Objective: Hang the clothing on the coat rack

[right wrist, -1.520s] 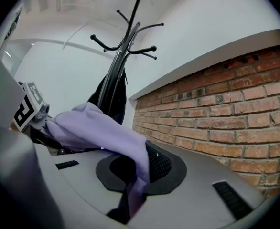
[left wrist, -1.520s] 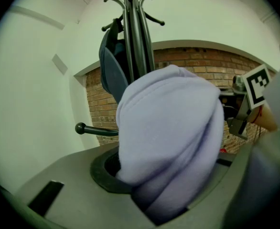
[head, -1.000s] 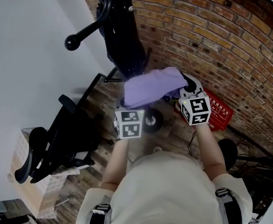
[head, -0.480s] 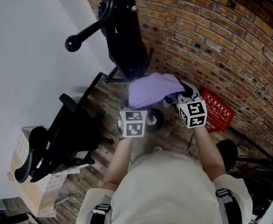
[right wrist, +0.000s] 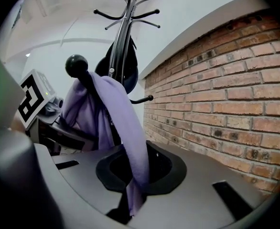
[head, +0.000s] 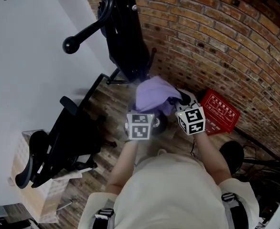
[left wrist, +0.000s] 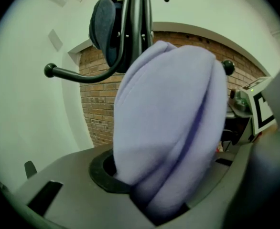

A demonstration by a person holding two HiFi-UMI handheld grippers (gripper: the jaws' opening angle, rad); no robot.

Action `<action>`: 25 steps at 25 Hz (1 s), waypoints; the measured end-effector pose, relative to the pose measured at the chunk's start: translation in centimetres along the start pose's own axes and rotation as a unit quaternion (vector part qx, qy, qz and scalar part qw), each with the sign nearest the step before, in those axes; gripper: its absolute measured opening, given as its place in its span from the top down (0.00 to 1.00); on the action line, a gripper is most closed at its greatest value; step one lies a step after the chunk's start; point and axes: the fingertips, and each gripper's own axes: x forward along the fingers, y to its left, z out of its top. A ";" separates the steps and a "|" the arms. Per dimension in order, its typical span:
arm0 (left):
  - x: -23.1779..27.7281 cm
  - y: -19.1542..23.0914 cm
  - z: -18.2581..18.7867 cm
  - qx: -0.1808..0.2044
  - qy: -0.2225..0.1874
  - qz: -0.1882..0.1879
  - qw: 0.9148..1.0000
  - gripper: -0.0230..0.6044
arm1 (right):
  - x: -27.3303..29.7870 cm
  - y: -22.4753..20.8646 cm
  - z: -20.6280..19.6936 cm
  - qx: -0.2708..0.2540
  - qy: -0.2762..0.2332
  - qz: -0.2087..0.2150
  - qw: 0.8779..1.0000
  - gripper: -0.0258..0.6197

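A lilac garment [head: 154, 94] hangs bunched between both grippers in front of the black coat rack [head: 125, 37]. My left gripper [head: 147, 109] has a thick fold of the lilac cloth [left wrist: 173, 128] in its jaws, which are opening. My right gripper [head: 178, 99] is shut on a thin strip of the cloth [right wrist: 130, 142]. In the right gripper view the cloth drapes just under a black hook knob [right wrist: 76, 65]. A dark garment [right wrist: 125, 70] hangs on the rack pole [left wrist: 136, 18]. Another hook knob [left wrist: 49, 70] juts left.
A brick wall [head: 216, 37] curves behind the rack, with a red box [head: 220, 112] on the wooden floor at its foot. A black office chair [head: 63, 142] stands at the left by a white wall. Cables lie at the far right.
The two grippers have come closer together and shifted slightly right. The lilac garment has gathered into a narrower, tighter bundle between them.
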 end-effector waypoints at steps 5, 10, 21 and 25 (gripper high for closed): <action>0.2 -0.8 -0.5 -0.003 0.001 -0.017 1.000 0.71 | -0.1 1.4 -0.7 0.004 0.003 0.013 1.000 0.93; 0.4 -1.5 -0.9 -0.007 0.000 -0.027 1.000 0.70 | -0.2 2.8 -1.3 0.005 0.004 0.026 1.000 0.93; 0.7 -3.2 -1.6 -0.004 0.000 -0.056 0.998 0.69 | -0.4 5.9 -1.9 0.015 0.003 0.054 0.998 0.93; 0.9 -3.8 -1.7 -0.008 -0.004 -0.063 0.998 0.69 | -0.5 6.2 -2.1 0.022 0.002 0.054 0.998 0.93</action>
